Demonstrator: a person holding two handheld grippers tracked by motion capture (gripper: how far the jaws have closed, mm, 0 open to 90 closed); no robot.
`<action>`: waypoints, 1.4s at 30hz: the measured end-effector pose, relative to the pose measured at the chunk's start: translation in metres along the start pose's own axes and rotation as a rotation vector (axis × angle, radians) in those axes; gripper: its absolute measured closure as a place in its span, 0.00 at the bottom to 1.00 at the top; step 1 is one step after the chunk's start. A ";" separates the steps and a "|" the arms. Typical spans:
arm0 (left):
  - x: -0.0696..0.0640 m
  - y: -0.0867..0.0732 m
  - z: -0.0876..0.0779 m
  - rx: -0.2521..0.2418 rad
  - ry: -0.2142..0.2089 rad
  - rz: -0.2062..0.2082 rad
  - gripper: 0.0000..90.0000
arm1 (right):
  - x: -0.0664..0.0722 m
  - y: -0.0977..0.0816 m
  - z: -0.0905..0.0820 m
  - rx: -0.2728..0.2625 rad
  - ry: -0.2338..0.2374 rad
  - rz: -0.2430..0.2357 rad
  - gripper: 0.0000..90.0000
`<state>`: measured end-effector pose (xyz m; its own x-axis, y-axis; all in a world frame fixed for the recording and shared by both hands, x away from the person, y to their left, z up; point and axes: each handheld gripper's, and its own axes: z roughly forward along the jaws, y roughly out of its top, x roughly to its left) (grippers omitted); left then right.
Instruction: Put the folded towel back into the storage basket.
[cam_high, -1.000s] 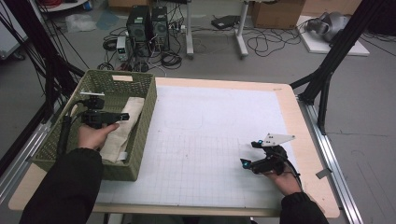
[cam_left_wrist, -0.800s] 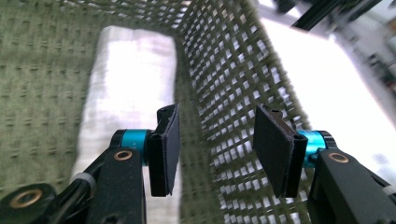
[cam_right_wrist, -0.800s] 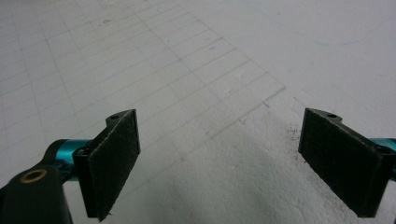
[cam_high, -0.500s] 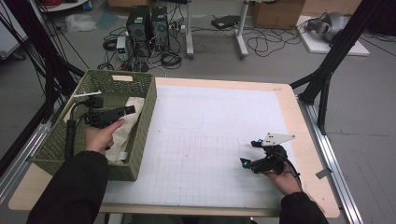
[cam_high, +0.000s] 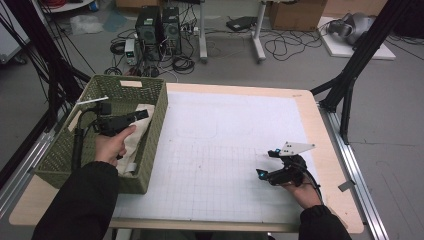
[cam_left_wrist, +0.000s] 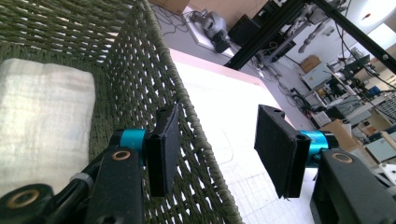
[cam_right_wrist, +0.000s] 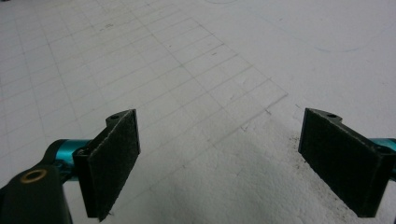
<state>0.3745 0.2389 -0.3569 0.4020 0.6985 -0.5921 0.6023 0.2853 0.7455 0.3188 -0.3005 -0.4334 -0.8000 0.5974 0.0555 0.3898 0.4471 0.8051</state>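
Our left hand-held gripper (cam_left_wrist: 215, 149) has swung toward the basket (cam_high: 150, 145) wall, jaws just opening and empty; the cloth (cam_left_wrist: 42, 121) stays inside (ungrabbed). Our right hand-held gripper (cam_right_wrist: 219, 163) waits released on the tabletop (cam_high: 225, 145).

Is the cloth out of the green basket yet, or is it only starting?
Only starting. The white cloth lies folded in the green basket. The left gripper is open above the basket's wall, gripping nothing. The right gripper waits open over the white mat. Lifting the cloth probably remains.
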 end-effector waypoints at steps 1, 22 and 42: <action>0.000 0.000 0.000 0.001 -0.002 0.000 0.54 | 0.000 0.000 0.000 0.000 -0.001 -0.001 0.13; -0.008 0.003 0.003 0.008 -0.043 0.009 0.53 | 0.000 0.001 0.001 0.007 0.000 0.003 0.13; -0.046 -0.003 0.026 0.028 -0.075 0.083 0.52 | 0.000 0.002 0.001 0.004 0.001 -0.007 0.13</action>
<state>0.3722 0.1890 -0.3400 0.5012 0.6674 -0.5507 0.5834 0.2094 0.7847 0.3197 -0.2986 -0.4329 -0.8032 0.5936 0.0509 0.3861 0.4535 0.8033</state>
